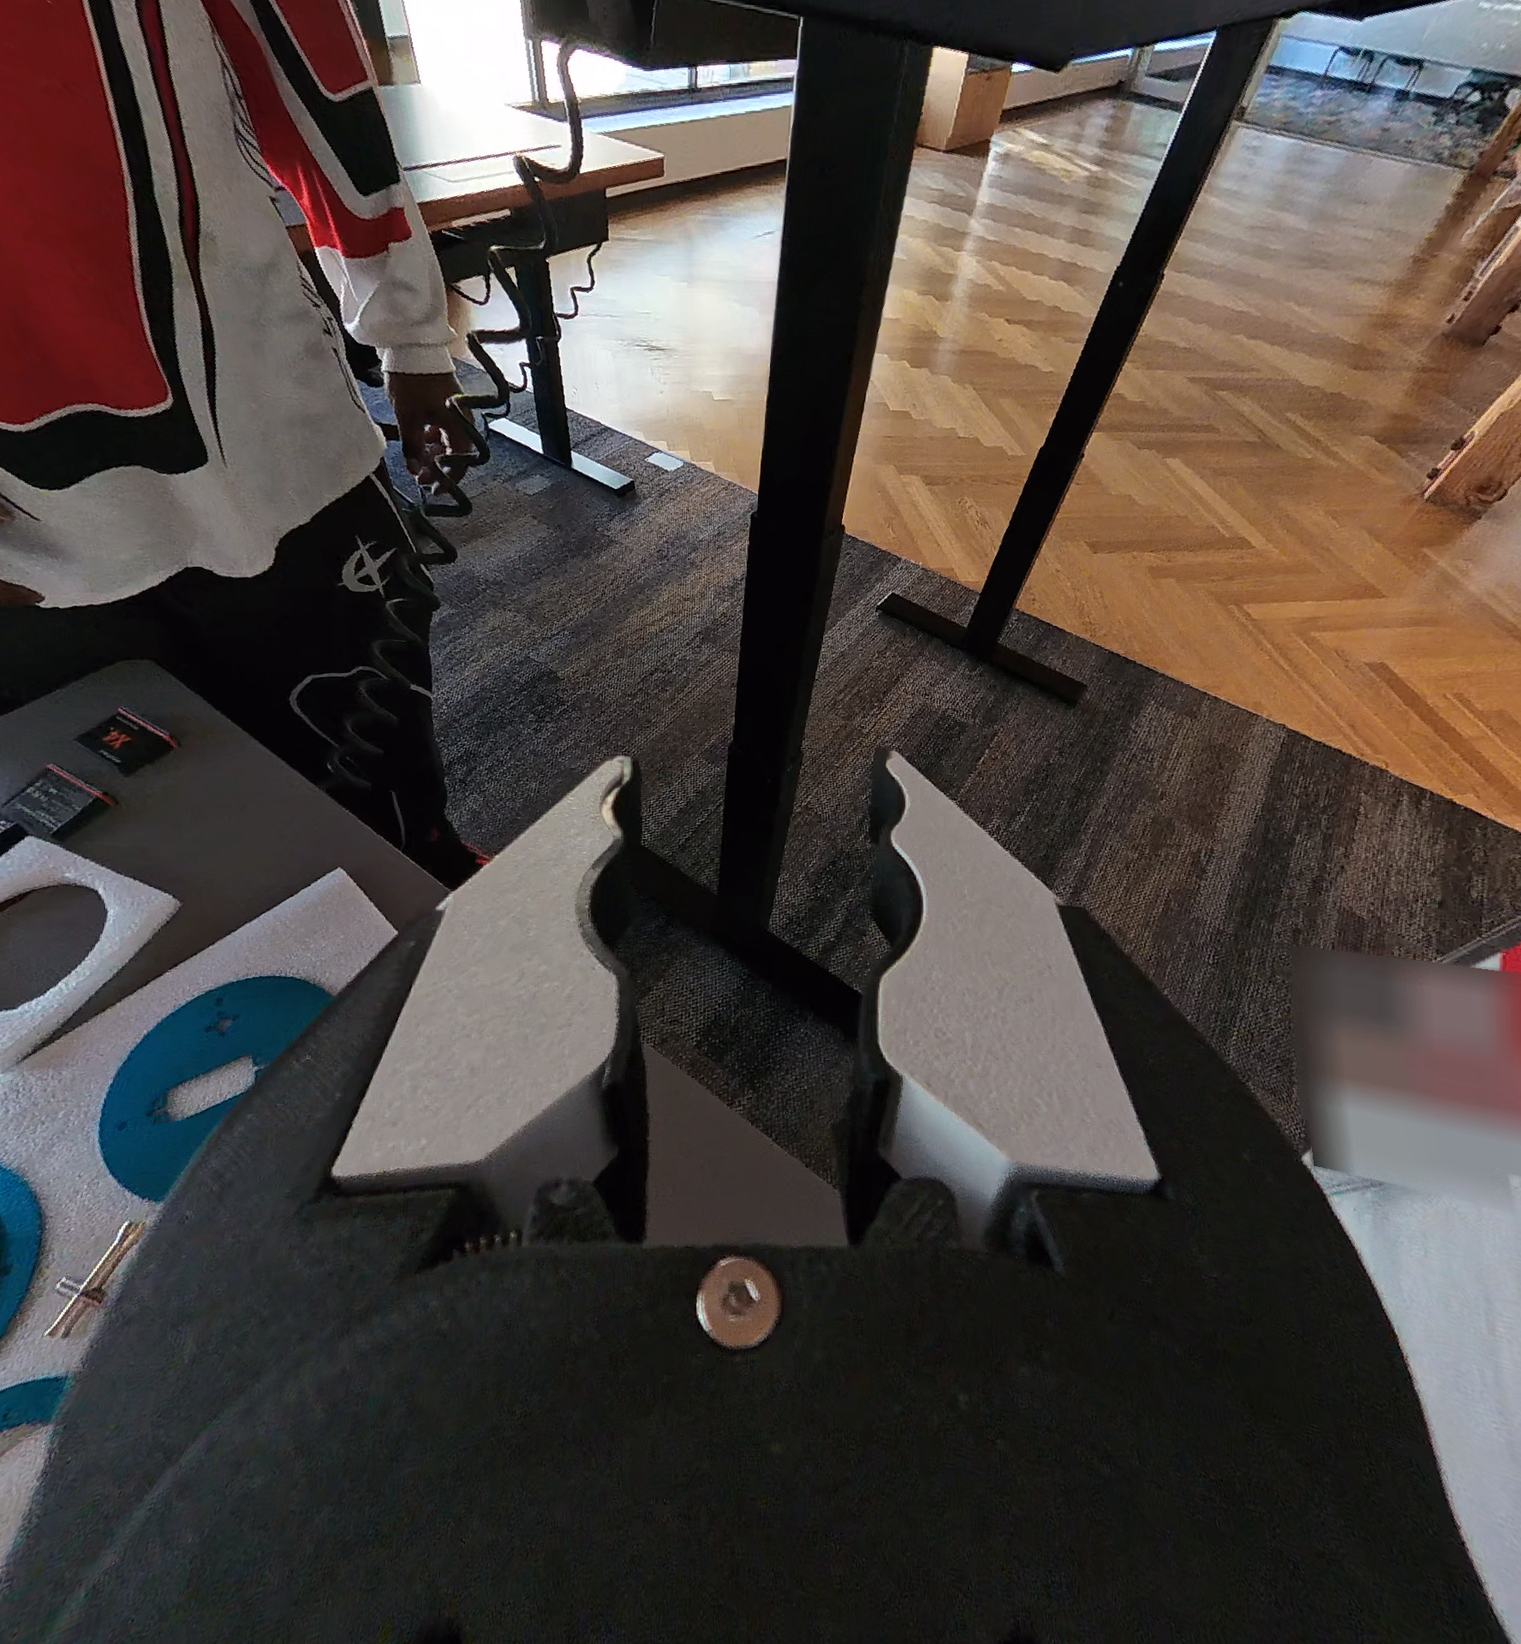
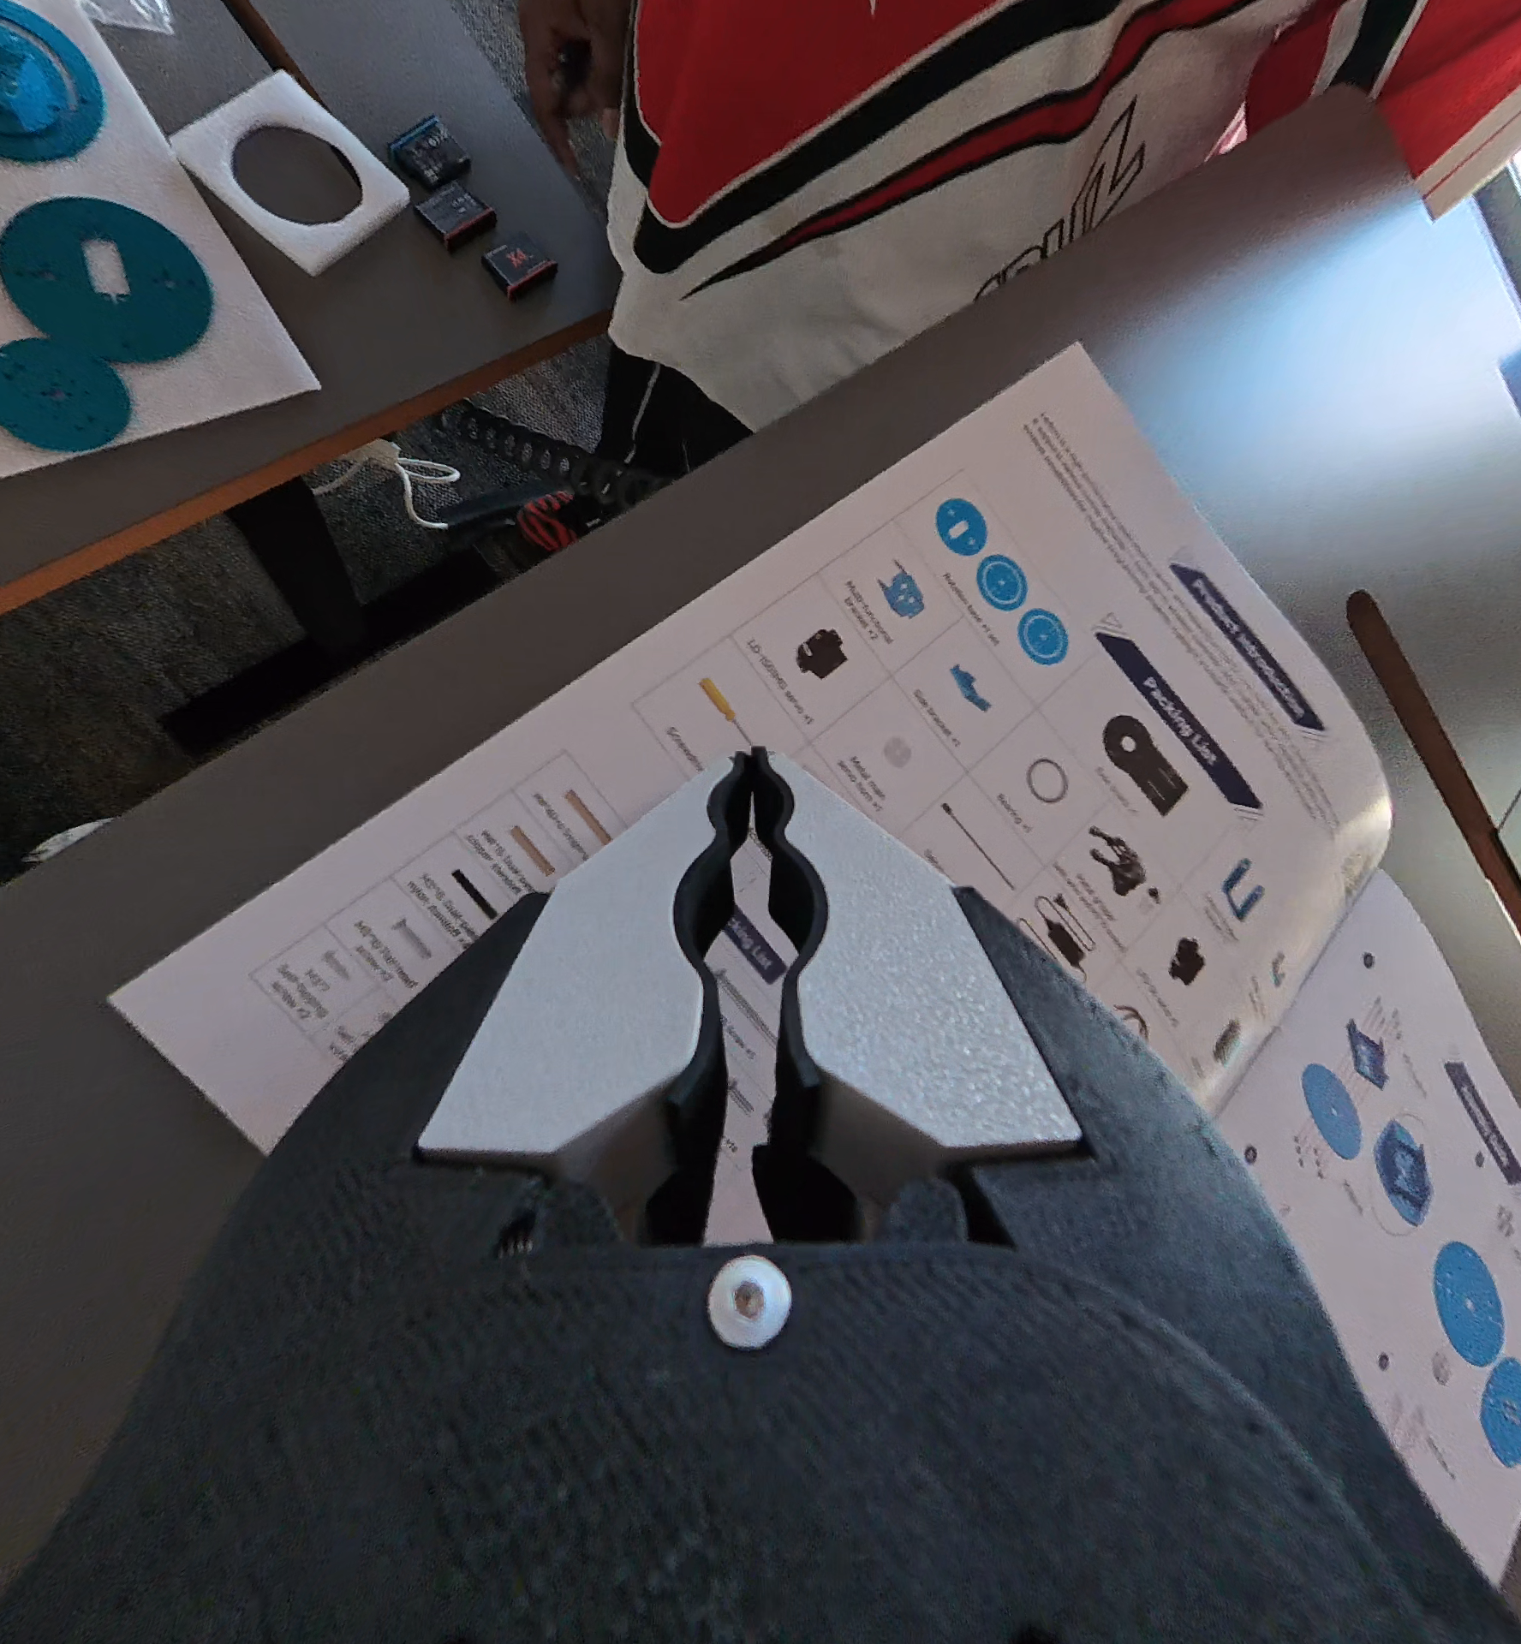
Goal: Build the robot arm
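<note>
We see a grey table (image 2: 72,1245) bearing a large glossy printed sheet (image 2: 873,623), a grid of part pictures with captions and dark banner headings; it curls upward at one edge. Our right gripper (image 2: 752,758) hangs just above this sheet, its wavy black pads pressed tip to tip with nothing between them. Behind stands a person in a red, white and black jersey (image 2: 828,133). A second grey table (image 2: 437,294) carries white foam sheeting (image 2: 232,356) with flat teal discs (image 2: 103,280), a foam square with an oval hole (image 2: 294,187), and three small dark boxes (image 2: 518,261) bearing print. Our left gripper (image 1: 752,769) is spread apart and empty, pointing past a table corner toward a black desk leg (image 1: 810,445), grey carpet (image 1: 1095,801) and herringbone wood floor (image 1: 1184,400).
</note>
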Available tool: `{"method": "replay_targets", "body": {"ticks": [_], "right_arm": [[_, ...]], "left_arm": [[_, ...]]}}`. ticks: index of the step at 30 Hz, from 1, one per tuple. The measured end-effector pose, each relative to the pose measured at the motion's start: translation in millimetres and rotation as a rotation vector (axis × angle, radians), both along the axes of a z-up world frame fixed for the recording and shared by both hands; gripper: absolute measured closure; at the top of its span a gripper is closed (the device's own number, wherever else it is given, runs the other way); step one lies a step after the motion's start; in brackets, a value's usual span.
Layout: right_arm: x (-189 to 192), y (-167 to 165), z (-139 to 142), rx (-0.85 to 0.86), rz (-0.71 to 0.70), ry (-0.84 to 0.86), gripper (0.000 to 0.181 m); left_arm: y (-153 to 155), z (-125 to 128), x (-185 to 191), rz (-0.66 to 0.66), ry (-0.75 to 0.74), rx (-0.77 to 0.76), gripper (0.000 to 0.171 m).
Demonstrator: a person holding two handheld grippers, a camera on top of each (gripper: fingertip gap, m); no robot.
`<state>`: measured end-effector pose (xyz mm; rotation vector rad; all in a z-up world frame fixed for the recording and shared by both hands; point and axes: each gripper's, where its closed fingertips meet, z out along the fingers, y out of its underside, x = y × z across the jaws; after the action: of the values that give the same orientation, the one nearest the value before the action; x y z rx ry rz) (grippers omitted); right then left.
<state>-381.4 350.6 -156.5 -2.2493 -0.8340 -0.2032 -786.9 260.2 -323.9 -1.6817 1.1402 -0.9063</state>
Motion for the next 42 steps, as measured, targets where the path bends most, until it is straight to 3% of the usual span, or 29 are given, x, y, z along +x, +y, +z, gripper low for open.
{"method": "replay_targets", "body": {"ticks": [15, 18, 24, 30, 36, 42], "right_arm": [[-4.2, 0.9, -1.3, 0.039, 0.023, -0.064, 0.181], [3.3, -0.6, 22.0, 0.155, 0.004, -0.051, 0.181], [28.1, -69.3, 57.5, 0.293, 0.011, 0.027, 0.181], [40.5, -140.2, 57.9, 0.454, 0.148, 0.010, 0.181], [31.6, -176.3, 62.4, 0.546, 0.259, 0.081, 0.181], [41.5, -192.6, 47.7, 0.561, 0.385, -0.072, 0.181]], "left_arm": [[-15.7, -8.8, 31.3, -0.036, 0.001, 0.000, 0.122], [-23.1, 0.9, 40.7, -0.012, -0.007, 0.020, 0.123], [-46.0, 17.6, 63.8, 0.073, -0.007, 0.072, 0.123], [-77.0, 19.5, 97.2, 0.244, -0.039, 0.051, 0.124], [-115.0, 39.2, 136.8, 0.310, -0.076, 0.018, 0.124], [-130.9, 80.7, 156.2, 0.351, -0.153, 0.017, 0.125]]}}
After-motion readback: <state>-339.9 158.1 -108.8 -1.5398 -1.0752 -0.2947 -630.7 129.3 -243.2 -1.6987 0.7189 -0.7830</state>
